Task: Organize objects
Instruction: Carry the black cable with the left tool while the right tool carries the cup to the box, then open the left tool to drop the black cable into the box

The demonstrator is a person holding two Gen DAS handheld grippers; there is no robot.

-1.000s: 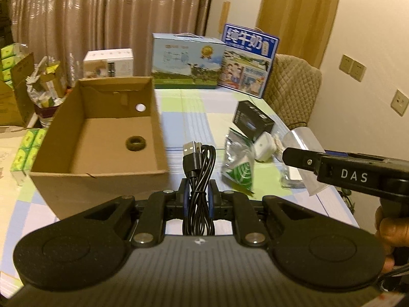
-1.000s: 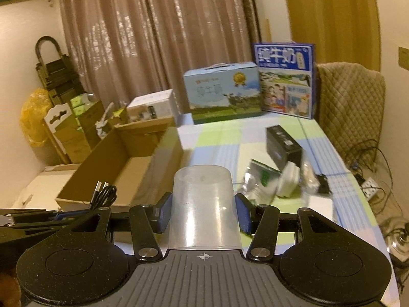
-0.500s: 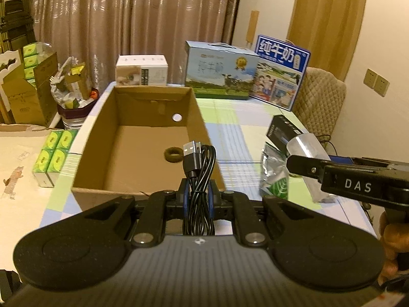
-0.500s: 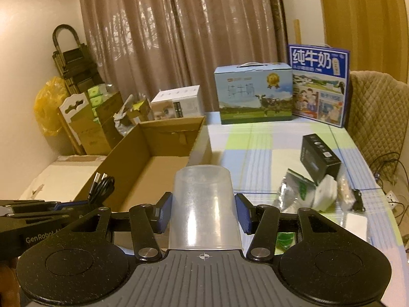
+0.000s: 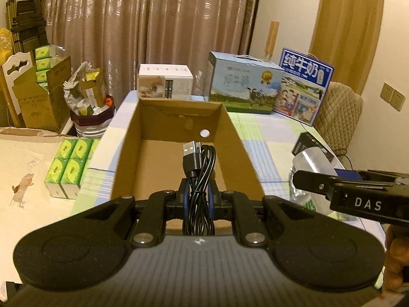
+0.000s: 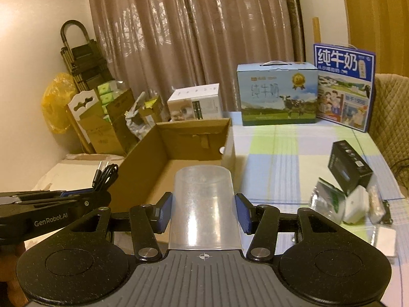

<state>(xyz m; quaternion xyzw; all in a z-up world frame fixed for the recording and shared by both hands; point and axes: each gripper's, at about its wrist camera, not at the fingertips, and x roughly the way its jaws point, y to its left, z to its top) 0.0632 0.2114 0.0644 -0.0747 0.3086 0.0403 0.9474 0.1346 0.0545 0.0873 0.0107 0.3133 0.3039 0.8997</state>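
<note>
Midway through tidying: both tools loaded, carrying to the cardboard box (image 5: 179, 151) on the checked tablecloth (image 6: 286, 153).

Left gripper (image 5: 199, 197) closed tight on a coiled black cable (image 5: 200, 179), blue pads pinching the bundle near its lower half, the plug end sticking up and forward. Seen from the left wrist, lined up with the open box, the coil apparently over the near wall or just short of it. Hard to tell how high above the box floor, since the cable hides the part behind it.

Right gripper (image 6: 203, 211) part-way closed around an upside-down clear plastic cup (image 6: 204, 204), pads pressing its two sides, base pointing forward. Off to the right of the box, roughly level with its near right corner, not yet over the opening.

Left on the table to the right: a black box (image 6: 349, 170), a silver-green pouch (image 6: 328, 199), a small white charger (image 6: 356, 208), plus smaller bits too blurred to name.

Next, probably: ease the cable forward and down past the near wall, then open the fingers and let the coil settle flat on the box floor. Then bring the cup leftward over the rim, clear of the left tool, and lower before letting go; a light cup likely to tip or roll if dropped from height.
</note>
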